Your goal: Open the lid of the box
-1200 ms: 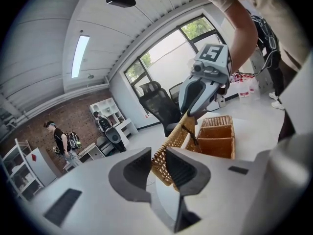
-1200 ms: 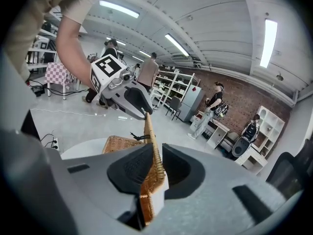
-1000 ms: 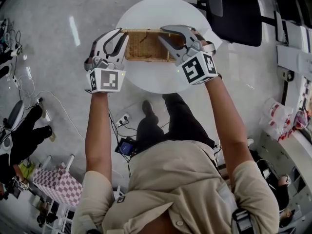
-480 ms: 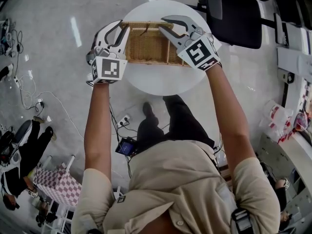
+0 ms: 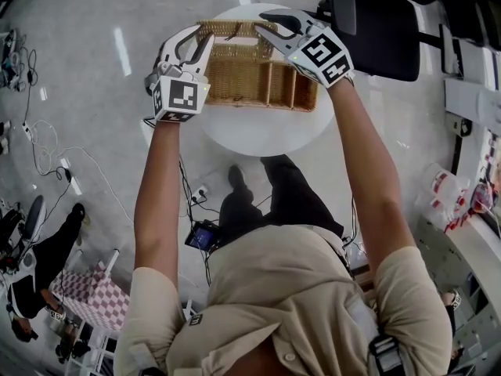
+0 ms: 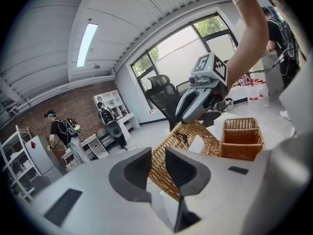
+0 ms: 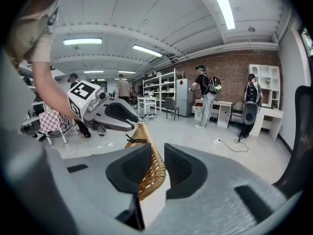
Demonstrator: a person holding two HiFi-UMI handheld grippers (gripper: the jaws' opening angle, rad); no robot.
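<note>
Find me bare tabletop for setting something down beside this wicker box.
The near crescent of the white table, between the box and the rim, is bare and widest. Only slivers flank the box. The far side is crowded by the raised lid.

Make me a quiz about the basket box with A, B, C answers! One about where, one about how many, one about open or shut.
1. Where does the wicker box stand? A. on the floor B. on the round white table C. on a chair
2. How many grippers have the edge of the lid between their jaws? A. none B. one C. two
3. The lid is A. flat on the box B. tilted up C. lying on the floor

1 B: white tabletop shows beneath it. 2 C: wicker sits between the pads of the left gripper and of the right gripper, whose jaws have just been opening. 3 B: the box's compartments show under it.
</note>
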